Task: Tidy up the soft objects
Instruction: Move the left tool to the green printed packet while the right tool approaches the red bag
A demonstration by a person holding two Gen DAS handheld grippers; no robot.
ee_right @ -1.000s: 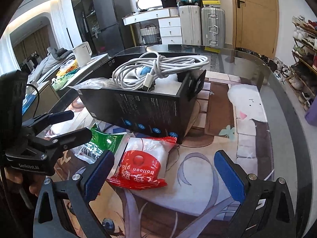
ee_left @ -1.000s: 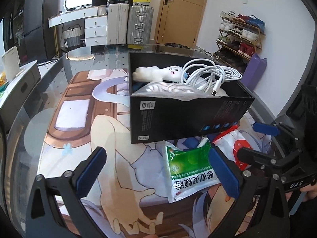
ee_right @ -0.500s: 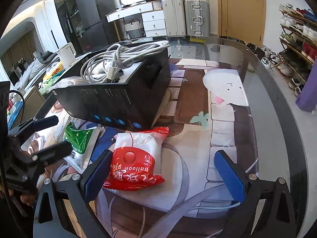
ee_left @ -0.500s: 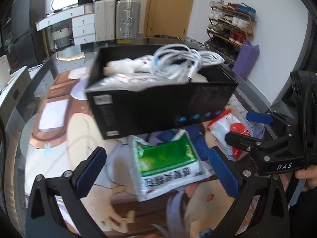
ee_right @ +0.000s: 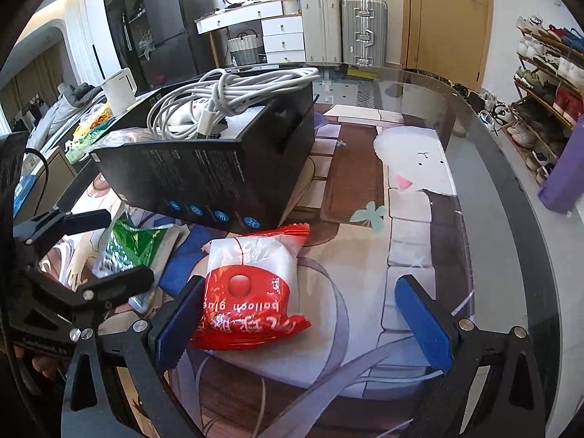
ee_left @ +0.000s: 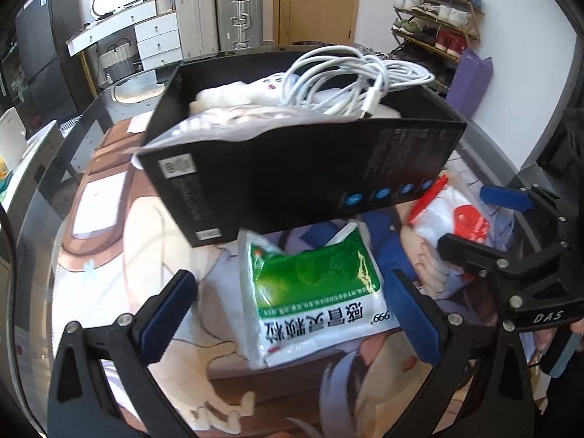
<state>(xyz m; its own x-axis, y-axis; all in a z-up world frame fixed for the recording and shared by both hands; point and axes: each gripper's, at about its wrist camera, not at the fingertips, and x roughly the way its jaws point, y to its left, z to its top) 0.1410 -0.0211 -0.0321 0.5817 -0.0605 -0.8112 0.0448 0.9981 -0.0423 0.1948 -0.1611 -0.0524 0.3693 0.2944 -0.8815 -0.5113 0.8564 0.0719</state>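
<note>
A black box (ee_left: 303, 168) stands on the table, holding a white plush toy (ee_left: 237, 93), a coiled white cable (ee_left: 350, 80) and plastic-wrapped items. It also shows in the right wrist view (ee_right: 208, 175). A green and white pouch (ee_left: 314, 292) lies in front of the box, between the fingers of my open left gripper (ee_left: 290, 314). A red and white balloon glue bag (ee_right: 248, 284) lies beside it, just ahead of my open right gripper (ee_right: 299, 325). Both grippers are empty.
The glass table (ee_right: 485, 168) covers a cartoon-print mat. A white kettle (ee_right: 118, 91) stands at the left. Suitcases (ee_right: 361, 33), a white dresser, a door and a shoe rack (ee_right: 547, 84) stand behind.
Both grippers have moved closer to the bags. The green pouch now sits between the left fingers and the red bag just ahead of the right fingers. Both stay open.
</note>
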